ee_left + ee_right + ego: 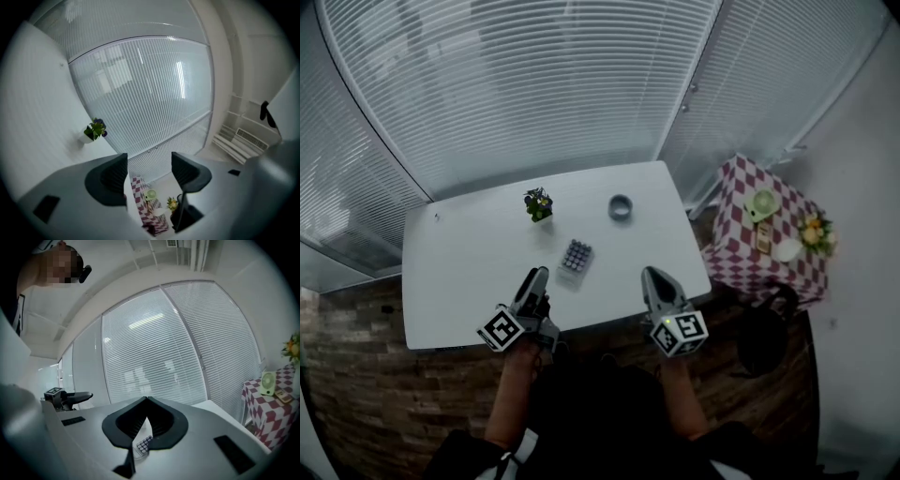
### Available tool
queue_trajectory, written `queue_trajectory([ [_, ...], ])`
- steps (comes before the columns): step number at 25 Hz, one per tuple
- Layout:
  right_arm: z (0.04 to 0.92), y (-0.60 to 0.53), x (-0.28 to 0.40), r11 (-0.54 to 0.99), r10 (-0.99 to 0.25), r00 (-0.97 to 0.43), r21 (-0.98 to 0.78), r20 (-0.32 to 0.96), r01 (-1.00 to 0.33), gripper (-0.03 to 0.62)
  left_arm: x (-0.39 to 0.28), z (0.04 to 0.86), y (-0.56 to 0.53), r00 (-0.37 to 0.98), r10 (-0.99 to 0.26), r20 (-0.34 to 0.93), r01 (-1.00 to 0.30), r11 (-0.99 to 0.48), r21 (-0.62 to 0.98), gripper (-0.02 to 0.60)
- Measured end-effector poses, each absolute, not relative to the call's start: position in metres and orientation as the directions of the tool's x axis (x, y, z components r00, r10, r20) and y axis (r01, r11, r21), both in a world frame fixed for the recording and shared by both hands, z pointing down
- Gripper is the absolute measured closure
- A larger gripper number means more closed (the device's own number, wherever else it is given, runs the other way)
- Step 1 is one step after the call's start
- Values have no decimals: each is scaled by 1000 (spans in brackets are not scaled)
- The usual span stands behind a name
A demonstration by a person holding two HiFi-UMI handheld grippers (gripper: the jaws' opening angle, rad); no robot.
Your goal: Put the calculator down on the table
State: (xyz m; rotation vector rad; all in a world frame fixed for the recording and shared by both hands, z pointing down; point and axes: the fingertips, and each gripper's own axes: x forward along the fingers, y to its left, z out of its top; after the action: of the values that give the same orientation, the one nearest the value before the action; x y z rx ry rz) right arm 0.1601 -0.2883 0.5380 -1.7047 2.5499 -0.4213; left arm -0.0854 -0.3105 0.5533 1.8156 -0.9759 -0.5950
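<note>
On the worktop [459,272], calculator [576,256] lies flat at 1 o'clock of left gripper [536,277], jaws spread, empty. Right gripper [652,277] jaws pressed together, empty. Looks placed; back off straight, don't nudge it.

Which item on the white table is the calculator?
On the white table, look near the middle. The calculator lies flat between the plant and the front edge. It is the only slab with a grid of dark keys; the ring is round.
</note>
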Motion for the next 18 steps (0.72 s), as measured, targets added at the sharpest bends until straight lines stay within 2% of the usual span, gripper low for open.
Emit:
queue_trajectory([
  [4, 538, -287, 161, 358, -912, -395, -254, 112, -898, 588, -88, 519, -311, 568, -823, -26, -590, -428, 685, 308],
  [8, 536, -288, 159, 358, -911, -399, -281, 101, -890, 588, -83, 495, -305, 590, -807, -19, -696, -521, 493, 308],
  [10, 535, -288, 156, 362, -911, -400, -269, 101, -892, 588, -82, 487, -300, 576, -817, -10, -751, -534, 389, 308],
  [14, 533, -287, 155, 363, -913, -394, -234, 106, -902, 588, -81, 475, -291, 559, -828, -40, -777, -540, 323, 308],
  [18, 534, -286, 155, 355, -918, -383, -218, 104, -909, 588, -88, 477, -286, 476, -879, 32, -879, -475, 40, 308],
])
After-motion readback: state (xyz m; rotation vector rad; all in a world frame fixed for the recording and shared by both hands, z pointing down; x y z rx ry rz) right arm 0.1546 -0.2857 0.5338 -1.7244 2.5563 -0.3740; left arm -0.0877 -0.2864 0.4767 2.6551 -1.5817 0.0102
